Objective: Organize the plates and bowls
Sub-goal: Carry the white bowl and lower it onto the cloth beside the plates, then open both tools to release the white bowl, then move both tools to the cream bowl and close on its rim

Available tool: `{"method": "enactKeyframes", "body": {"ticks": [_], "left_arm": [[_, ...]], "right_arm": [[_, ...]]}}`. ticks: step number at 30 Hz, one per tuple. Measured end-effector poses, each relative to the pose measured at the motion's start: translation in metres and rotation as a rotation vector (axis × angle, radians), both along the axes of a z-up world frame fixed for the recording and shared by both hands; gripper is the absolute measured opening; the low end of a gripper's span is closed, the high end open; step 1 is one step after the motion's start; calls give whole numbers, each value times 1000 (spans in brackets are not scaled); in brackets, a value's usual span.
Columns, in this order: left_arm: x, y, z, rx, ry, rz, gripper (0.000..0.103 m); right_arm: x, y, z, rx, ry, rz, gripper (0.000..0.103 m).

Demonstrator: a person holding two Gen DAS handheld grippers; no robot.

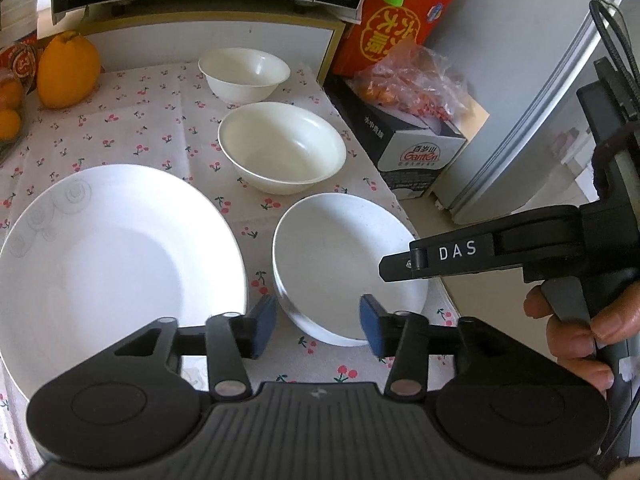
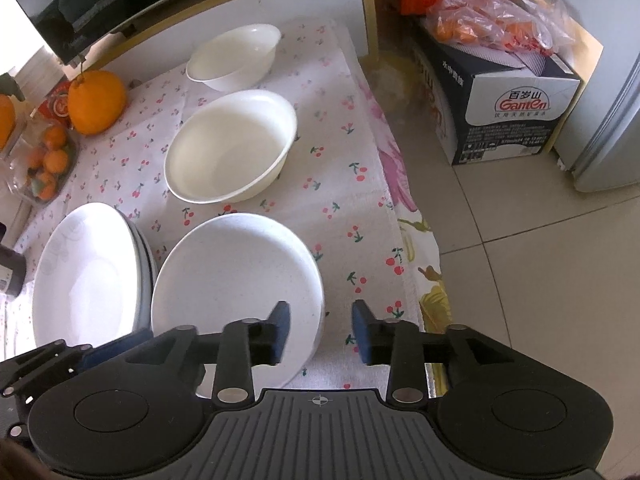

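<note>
the left gripper (image 1: 318, 326) hovered low with its jaws partly apart and nothing pressed between its pads, straddling the near left rim of the small plate (image 1: 344, 256) without clamping it. the right gripper (image 2: 320, 330) also stood partly open and held nothing, its left pad over that plate's near right rim and its right pad over the cherry-print tablecloth (image 2: 344, 184). judging by this, both were placed on opposite rims to share the plate. left of it lay the large plates (image 1: 108, 256), apparently stacked by size. beyond sat the big bowl (image 1: 282, 146) and, farther still, the small bowl (image 1: 244, 72), not yet nested.
</note>
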State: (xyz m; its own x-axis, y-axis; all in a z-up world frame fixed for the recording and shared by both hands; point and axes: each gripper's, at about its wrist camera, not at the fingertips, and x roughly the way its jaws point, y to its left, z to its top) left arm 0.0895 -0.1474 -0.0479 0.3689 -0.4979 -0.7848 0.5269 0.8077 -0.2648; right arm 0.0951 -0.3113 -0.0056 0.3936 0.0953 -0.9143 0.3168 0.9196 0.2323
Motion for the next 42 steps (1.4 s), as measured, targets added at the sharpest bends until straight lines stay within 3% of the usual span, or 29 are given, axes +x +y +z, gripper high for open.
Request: {"method": "enactKeyframes", "body": {"ticks": [2, 8, 10, 17, 19, 24, 28, 33, 42], "left_arm": [[0, 2, 1, 3, -5, -3, 52], [-2, 4, 6, -19, -8, -17, 63], [-3, 4, 8, -14, -16, -19, 71], [-2, 9, 18, -36, -23, -27, 75], [0, 11, 23, -47, -35, -19, 80], [12, 15, 31, -45, -74, 17, 89], [24, 13, 33, 2, -134, 42, 97], [44, 14, 30, 26, -153, 94, 99], [77, 21, 21, 34, -196, 146, 100]], "right_arm": [[-1, -3, 1, 24, 0, -12, 53], [-3, -10, 7, 72, -27, -45, 62], [-3, -12, 8, 86, -32, -57, 63], [-2, -20, 10, 179, -49, -103, 71], [-2, -22, 11, 207, -62, -123, 74], [2, -24, 15, 203, -87, -146, 80], [8, -22, 14, 187, -97, -162, 84], [15, -19, 11, 134, -99, -171, 84], [25, -17, 7, 142, -120, -215, 85]]}}
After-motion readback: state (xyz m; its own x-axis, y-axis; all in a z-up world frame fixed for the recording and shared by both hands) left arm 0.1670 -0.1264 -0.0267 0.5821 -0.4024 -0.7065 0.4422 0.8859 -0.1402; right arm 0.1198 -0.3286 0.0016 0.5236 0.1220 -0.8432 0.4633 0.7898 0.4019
